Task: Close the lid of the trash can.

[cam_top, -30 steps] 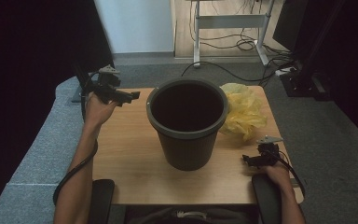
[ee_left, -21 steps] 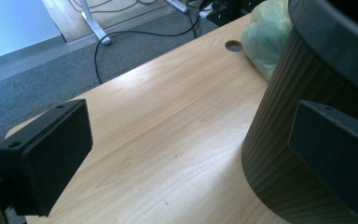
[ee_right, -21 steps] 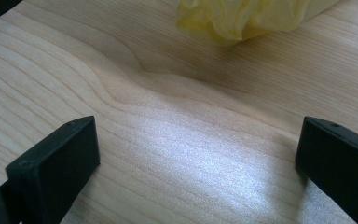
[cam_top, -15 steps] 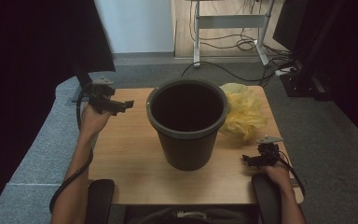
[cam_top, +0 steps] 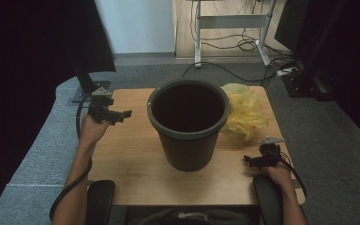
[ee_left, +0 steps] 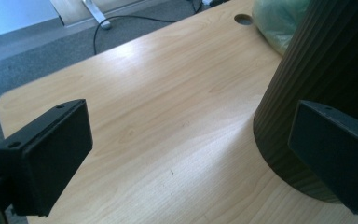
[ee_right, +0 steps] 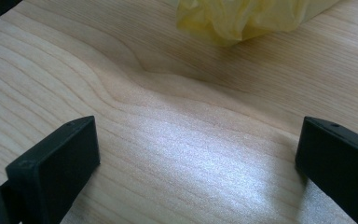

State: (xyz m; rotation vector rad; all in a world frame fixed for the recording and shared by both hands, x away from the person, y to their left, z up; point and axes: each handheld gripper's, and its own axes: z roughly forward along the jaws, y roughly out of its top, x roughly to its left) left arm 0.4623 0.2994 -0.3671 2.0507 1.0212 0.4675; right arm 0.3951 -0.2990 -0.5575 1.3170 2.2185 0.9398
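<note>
Bin point(cam_top: 188, 123) sits table centre, unlined; yellow bag point(cam_top: 244, 110) crumpled at its 2 o'clock, untouched. Your left gripper point(cam_top: 111, 112) at bin's 9 o'clock, jaws wide, empty. Your right gripper point(cam_top: 253, 161) at 4 o'clock, also wide, empty. Looks like barely started; grabbing bag and lining bin all left.

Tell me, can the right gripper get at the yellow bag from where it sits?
Probably yes: the right gripper is open, and bare table lies between its jaws and the yellow bag; the bin stands off to one side.
</note>
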